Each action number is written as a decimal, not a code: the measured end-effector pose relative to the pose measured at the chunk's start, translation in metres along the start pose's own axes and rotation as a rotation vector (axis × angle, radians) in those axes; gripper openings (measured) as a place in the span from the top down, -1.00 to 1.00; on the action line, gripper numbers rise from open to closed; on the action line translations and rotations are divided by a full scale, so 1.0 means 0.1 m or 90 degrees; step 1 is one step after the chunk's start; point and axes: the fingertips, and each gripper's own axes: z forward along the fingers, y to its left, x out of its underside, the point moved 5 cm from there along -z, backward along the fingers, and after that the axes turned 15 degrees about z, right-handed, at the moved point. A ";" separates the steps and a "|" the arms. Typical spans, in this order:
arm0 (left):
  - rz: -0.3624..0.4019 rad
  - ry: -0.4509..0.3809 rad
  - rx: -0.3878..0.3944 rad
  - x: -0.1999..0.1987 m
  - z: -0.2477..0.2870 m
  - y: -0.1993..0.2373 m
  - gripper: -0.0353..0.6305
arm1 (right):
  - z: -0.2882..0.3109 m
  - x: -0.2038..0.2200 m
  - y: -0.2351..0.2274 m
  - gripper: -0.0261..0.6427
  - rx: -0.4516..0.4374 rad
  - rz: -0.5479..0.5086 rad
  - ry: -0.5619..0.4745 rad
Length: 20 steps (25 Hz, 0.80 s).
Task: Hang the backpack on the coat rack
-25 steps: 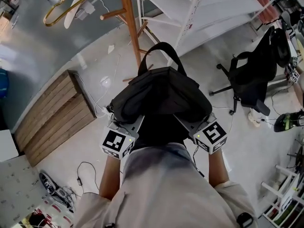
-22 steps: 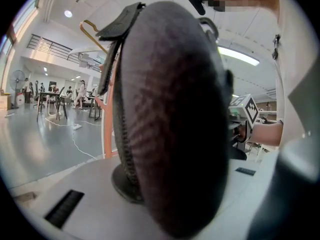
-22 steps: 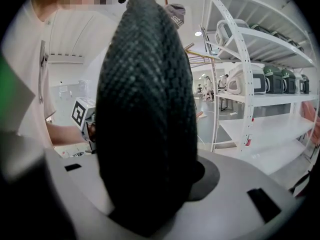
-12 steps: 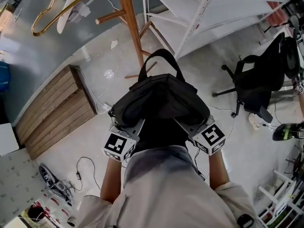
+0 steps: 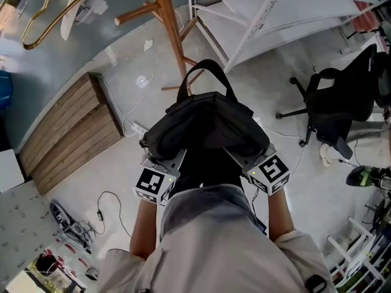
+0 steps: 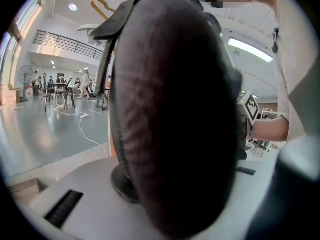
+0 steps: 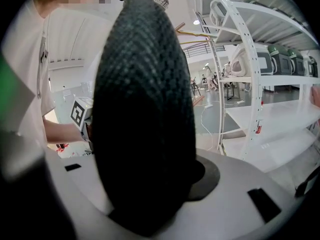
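A black backpack [image 5: 208, 124] hangs in front of the person, its top handle [image 5: 204, 69] arching toward the wooden coat rack [image 5: 170, 23] at the top of the head view. My left gripper [image 5: 164, 159] is shut on the bag's lower left corner and my right gripper [image 5: 245, 157] is shut on its lower right corner. In the left gripper view the backpack [image 6: 175, 109] fills the space between the jaws, and one pad [image 6: 120, 181] shows beside it. The right gripper view has the backpack [image 7: 145, 109] wedged against a dark pad [image 7: 207, 176].
A wooden pallet [image 5: 70, 136] lies on the floor at the left. White shelving [image 5: 269, 17] stands right of the rack, and a black office chair [image 5: 336, 108] further right. A gold hanger [image 5: 55, 17] hangs at the top left. Cables [image 5: 110, 215] trail on the floor.
Both grippers and the backpack have sunk a little together. The coat rack's pole and feet now sit closer to the bag's handle in the head view. Both grips look the same.
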 end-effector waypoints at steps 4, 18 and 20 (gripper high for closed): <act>-0.004 0.007 0.006 0.10 0.08 0.01 0.59 | 0.07 0.05 -0.09 0.33 -0.007 0.010 0.009; -0.021 0.049 0.001 0.37 0.41 0.13 0.58 | 0.32 0.15 -0.48 0.33 -0.020 0.036 0.040; -0.025 0.056 -0.001 0.42 0.46 0.13 0.58 | 0.35 0.18 -0.55 0.33 -0.024 0.039 0.046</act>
